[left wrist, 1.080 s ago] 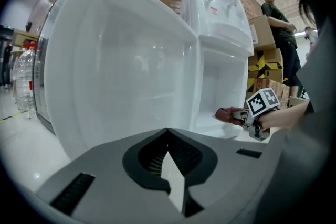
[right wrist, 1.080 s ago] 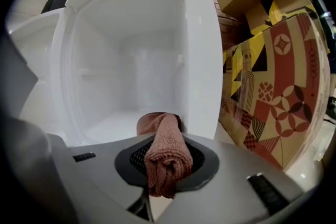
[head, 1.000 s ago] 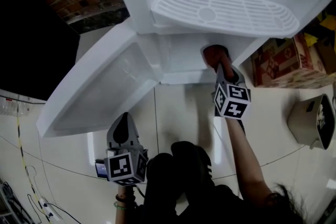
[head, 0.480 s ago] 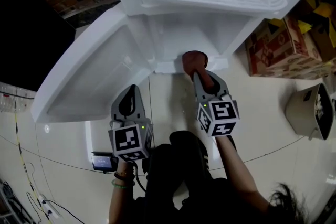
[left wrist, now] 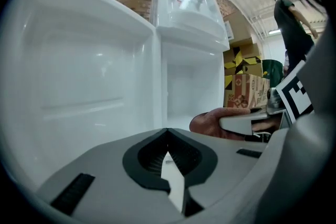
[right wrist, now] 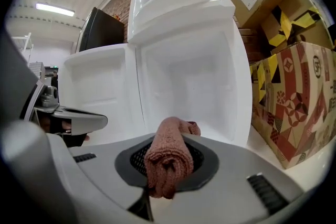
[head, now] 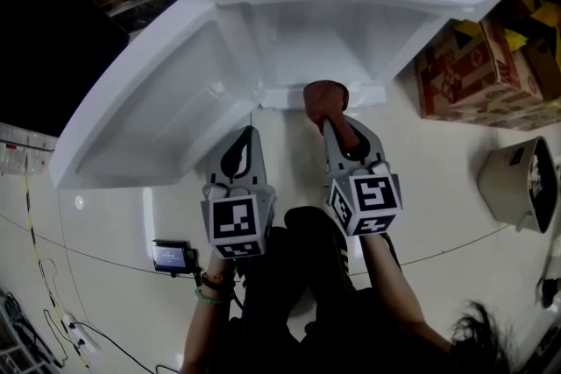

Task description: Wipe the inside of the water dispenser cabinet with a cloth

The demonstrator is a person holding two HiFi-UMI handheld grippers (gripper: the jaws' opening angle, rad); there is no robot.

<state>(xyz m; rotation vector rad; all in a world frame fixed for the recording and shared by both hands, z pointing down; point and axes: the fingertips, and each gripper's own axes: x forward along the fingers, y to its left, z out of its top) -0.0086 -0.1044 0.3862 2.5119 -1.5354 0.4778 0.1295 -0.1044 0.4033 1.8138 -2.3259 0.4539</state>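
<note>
Up beside the open door (head: 149,118) has come the left gripper (head: 238,144), jaws pressed together, seemingly empty. Right gripper (head: 337,123) pinches the rolled cloth (head: 324,95) at the cabinet (head: 351,35) mouth; a box (head: 478,70) stands alongside.

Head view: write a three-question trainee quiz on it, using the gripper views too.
1. True or false: the left hand-held gripper holds the cloth.
2. The cabinet door is: A) open, B) shut, C) taken off.
3. Fill in: in the head view, the box stands to the cabinet's ___.

Key: 1 false; 2 A; 3 right.
</note>
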